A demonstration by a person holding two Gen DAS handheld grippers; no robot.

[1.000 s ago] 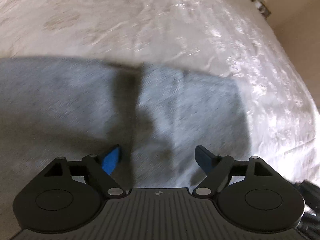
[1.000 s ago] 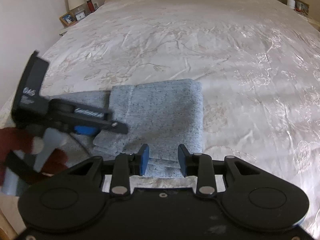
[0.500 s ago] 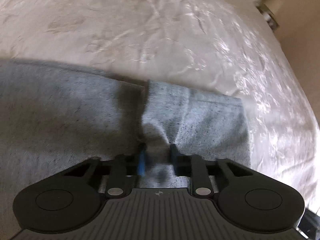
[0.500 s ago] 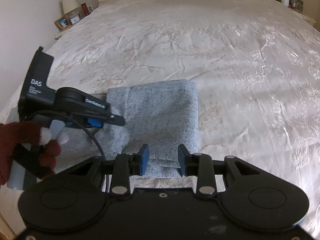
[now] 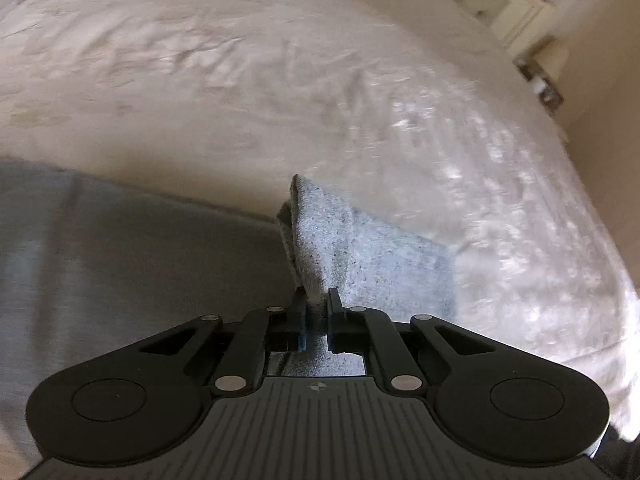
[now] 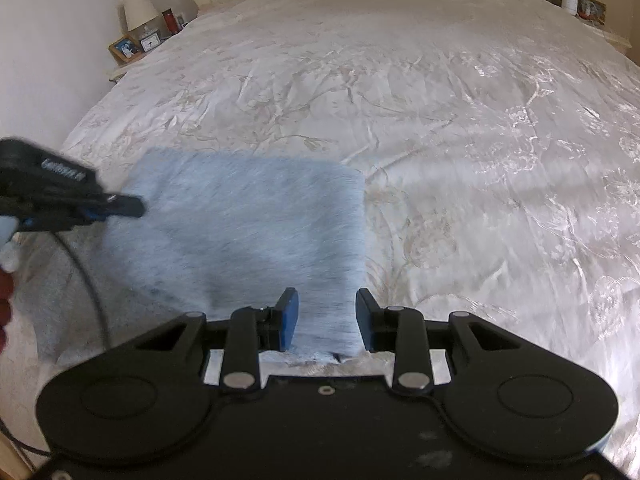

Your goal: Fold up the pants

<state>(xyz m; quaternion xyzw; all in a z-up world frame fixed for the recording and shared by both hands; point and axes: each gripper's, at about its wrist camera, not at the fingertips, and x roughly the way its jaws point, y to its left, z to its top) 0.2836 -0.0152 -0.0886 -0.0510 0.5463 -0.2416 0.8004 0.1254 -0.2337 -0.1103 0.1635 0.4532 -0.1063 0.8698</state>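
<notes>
- The bed [image 6: 440, 100] fills both views, covered in a pale, shiny, embroidered spread. It is the landmark for everything below.
- The pants [image 6: 248, 232], grey-blue knit, lie on the near part of the bed, towards its left side as the right wrist view shows it. They are already folded into a broad panel, and more cloth spreads out to the left under the left gripper.
- The right gripper [image 6: 327, 318] hangs over the near edge of the pants. Its jaws stand partly open, with cloth showing in the gap below them, but the pads do not press on it, so it holds nothing.
- The left gripper [image 5: 317, 312] has its jaws shut on a pinch of the pants. The cloth rises from the bed to the jaws in a soft ridge [image 5: 320, 236].
- A gloved hand [image 6: 5, 280] shows at the left edge of the right wrist view, behind the left gripper.
- Handling, as a judgement: the knit looks soft, light and limp. It drapes and sags from a single pinch and will not keep its shape.
- The glossy spread probably lets the lower layers slide when the upper ones are pulled.
- The best hold is probably at an edge or corner, through every layer, with the second gripper on the matching corner so the fold comes over square.
</notes>
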